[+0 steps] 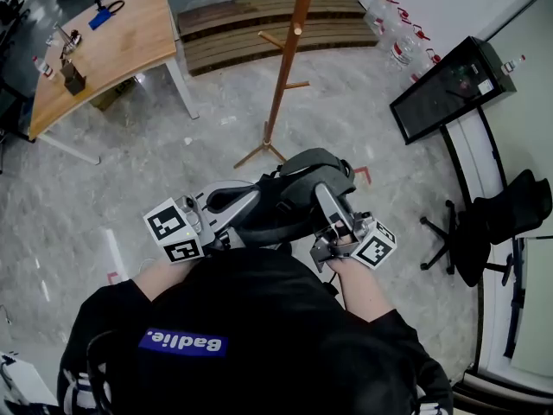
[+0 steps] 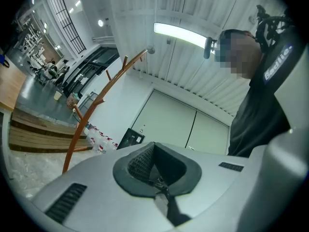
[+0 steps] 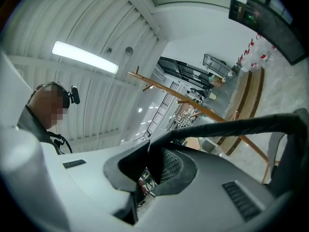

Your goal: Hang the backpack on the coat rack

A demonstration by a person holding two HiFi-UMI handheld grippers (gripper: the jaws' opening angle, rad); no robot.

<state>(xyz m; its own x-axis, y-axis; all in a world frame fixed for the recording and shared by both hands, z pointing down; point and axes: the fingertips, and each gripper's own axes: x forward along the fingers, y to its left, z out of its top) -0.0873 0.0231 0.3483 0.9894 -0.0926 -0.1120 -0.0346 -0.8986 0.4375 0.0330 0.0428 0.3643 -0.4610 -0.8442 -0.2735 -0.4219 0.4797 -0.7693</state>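
A dark grey backpack hangs at chest height between my two grippers, a short way in front of the wooden coat rack. My right gripper is shut on one of its black straps, which runs out of the pads to the right in the right gripper view. My left gripper lies against the backpack's left side. Its jaws stand shut in the left gripper view, where no fabric shows between the pads. The rack's pegs rise ahead to the left there, and ahead to the right in the right gripper view.
A wooden table stands at the far left, and low wooden benches lie behind the rack. At the right are a black screen on a stand, a black office chair and several bottles by the wall.
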